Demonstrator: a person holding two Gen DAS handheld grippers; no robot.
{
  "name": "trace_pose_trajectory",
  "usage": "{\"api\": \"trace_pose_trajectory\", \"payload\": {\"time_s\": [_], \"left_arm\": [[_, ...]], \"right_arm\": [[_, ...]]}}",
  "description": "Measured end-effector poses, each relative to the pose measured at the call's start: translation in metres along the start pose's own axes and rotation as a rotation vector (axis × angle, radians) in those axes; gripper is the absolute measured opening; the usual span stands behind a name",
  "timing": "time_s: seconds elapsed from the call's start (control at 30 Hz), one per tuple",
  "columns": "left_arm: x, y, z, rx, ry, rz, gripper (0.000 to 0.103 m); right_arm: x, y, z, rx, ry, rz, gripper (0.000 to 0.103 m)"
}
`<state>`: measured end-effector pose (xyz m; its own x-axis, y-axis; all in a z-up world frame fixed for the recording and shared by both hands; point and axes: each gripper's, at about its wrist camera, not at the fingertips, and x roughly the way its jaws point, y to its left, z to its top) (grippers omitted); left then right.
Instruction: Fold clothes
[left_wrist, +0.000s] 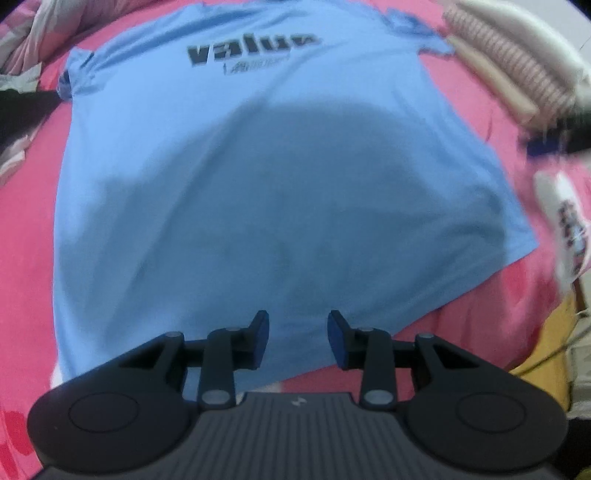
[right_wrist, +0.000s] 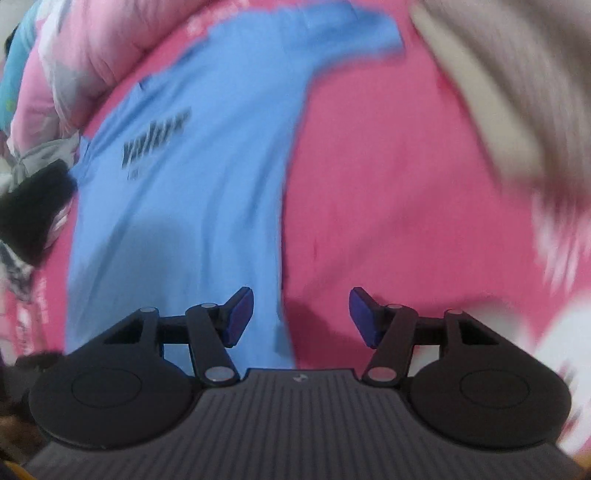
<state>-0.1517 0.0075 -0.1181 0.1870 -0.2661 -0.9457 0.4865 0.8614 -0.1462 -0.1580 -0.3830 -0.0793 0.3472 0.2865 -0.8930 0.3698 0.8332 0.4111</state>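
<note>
A light blue T-shirt (left_wrist: 258, 166) with black lettering lies spread flat on a pink bedsheet (left_wrist: 22, 258). My left gripper (left_wrist: 298, 339) hovers over the shirt's near hem, open, with nothing between its blue pads. In the right wrist view the same T-shirt (right_wrist: 192, 177) fills the left half, its right side edge running down the middle. My right gripper (right_wrist: 301, 317) stands open above that edge near the hem, its left pad over the shirt and its right pad over the pink sheet (right_wrist: 388, 184). It holds nothing. The right wrist view is motion-blurred.
A striped cream and brown cushion (left_wrist: 517, 70) lies at the far right. Crumpled pink bedding (right_wrist: 74, 74) and a dark garment (right_wrist: 33, 214) sit at the left. A white and pink cloth (left_wrist: 569, 229) lies by the right edge.
</note>
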Motion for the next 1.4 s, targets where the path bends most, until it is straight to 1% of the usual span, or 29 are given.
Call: {"api": "trace_pose_trajectory", "payload": {"time_s": [0.03,0.17,0.23,0.3,0.33,0.37,0.4,0.43,0.47,0.5,0.57,0.63,0.73,0.8,0.83,0.87,0.9,0.93,0.97,1.0,1.03,1.07,1.13,1.2,1.27,1.3,1.33,1.37,1.4], "left_arm": [[-0.002,-0.003,0.003,0.001,-0.006,-0.019,0.036],[0.001,-0.027,0.018,0.041,-0.016,-0.088,0.036],[0.005,-0.042,0.023,0.067,-0.015,-0.119,0.036],[0.01,-0.056,0.027,0.085,-0.011,-0.151,0.036],[0.012,-0.063,0.031,0.091,-0.011,-0.17,0.036],[0.015,-0.071,0.036,0.091,-0.008,-0.195,0.036],[0.018,-0.079,0.04,0.09,-0.004,-0.221,0.036],[0.02,-0.084,0.045,0.081,0.003,-0.251,0.038],[0.024,-0.088,0.049,0.058,0.016,-0.288,0.04],[0.027,-0.092,0.054,0.033,0.029,-0.327,0.042],[0.036,-0.098,0.063,-0.027,0.056,-0.398,0.05],[0.045,-0.1,0.073,-0.092,0.074,-0.451,0.054],[0.065,-0.11,0.09,-0.137,0.129,-0.497,0.055],[0.08,-0.116,0.098,-0.157,0.176,-0.502,0.054],[0.087,-0.119,0.101,-0.162,0.199,-0.501,0.051],[0.093,-0.122,0.104,-0.158,0.219,-0.491,0.046],[0.097,-0.124,0.106,-0.154,0.239,-0.482,0.042],[0.102,-0.126,0.107,-0.15,0.259,-0.473,0.035],[0.106,-0.126,0.106,-0.151,0.277,-0.47,0.025],[0.109,-0.127,0.106,-0.152,0.292,-0.467,0.019],[0.112,-0.127,0.105,-0.15,0.301,-0.467,0.01],[0.114,-0.127,0.103,-0.154,0.305,-0.474,0.008],[0.117,-0.127,0.1,-0.164,0.312,-0.491,0.008],[0.119,-0.127,0.099,-0.176,0.315,-0.515,0.006],[0.118,-0.129,0.099,-0.175,0.308,-0.532,0.004],[0.118,-0.13,0.1,-0.172,0.303,-0.536,0.004],[0.118,-0.131,0.1,-0.17,0.298,-0.54,0.004],[0.118,-0.132,0.1,-0.17,0.294,-0.544,0.003],[0.117,-0.132,0.1,-0.176,0.29,-0.554,0.003]], "right_arm": [[0.001,-0.004,-0.015,0.013,0.018,0.015,0.057],[0.003,-0.001,-0.053,-0.057,0.035,0.06,0.055],[0.007,0.002,-0.061,-0.1,0.031,0.068,0.042],[0.015,0.002,-0.07,-0.139,0.039,0.043,0.035],[0.019,0.002,-0.074,-0.157,0.043,0.028,0.025],[0.021,0.002,-0.076,-0.169,0.038,0.022,0.02],[0.019,0.003,-0.078,-0.18,0.028,0.023,0.008],[0.016,0.005,-0.079,-0.192,0.012,0.023,0.002],[0.012,0.008,-0.081,-0.206,-0.012,0.023,0.002],[0.007,0.015,-0.084,-0.247,-0.035,0.02,0.002],[-0.001,0.038,-0.093,-0.401,-0.079,0.001,0.002],[-0.008,0.06,-0.103,-0.554,-0.123,-0.018,0.002],[-0.009,0.086,-0.114,-0.763,-0.156,-0.03,0.002],[-0.006,0.094,-0.119,-0.863,-0.171,-0.03,0.002],[-0.006,0.095,-0.122,-0.892,-0.177,-0.027,0.002],[-0.007,0.096,-0.124,-0.916,-0.183,-0.023,0.002],[-0.008,0.095,-0.125,-0.935,-0.192,-0.019,0.002],[-0.01,0.093,-0.127,-0.947,-0.201,-0.015,0.002],[-0.011,0.09,-0.13,-0.952,-0.21,-0.011,0.002],[-0.013,0.088,-0.132,-0.952,-0.219,-0.006,0.002],[-0.015,0.087,-0.133,-0.941,-0.226,-0.002,0.002],[-0.018,0.086,-0.134,-0.922,-0.232,0.0,0.002],[-0.023,0.082,-0.135,-0.873,-0.242,0.002,0.004],[-0.025,0.077,-0.134,-0.792,-0.239,-0.008,0.004],[-0.025,0.066,-0.13,-0.676,-0.215,0.001,0.009],[-0.024,0.06,-0.126,-0.607,-0.198,0.009,0.023],[-0.021,0.054,-0.122,-0.534,-0.18,0.017,0.043],[-0.019,0.048,-0.118,-0.47,-0.168,0.026,0.051],[-0.017,0.043,-0.115,-0.419,-0.165,0.042,0.054]]}}
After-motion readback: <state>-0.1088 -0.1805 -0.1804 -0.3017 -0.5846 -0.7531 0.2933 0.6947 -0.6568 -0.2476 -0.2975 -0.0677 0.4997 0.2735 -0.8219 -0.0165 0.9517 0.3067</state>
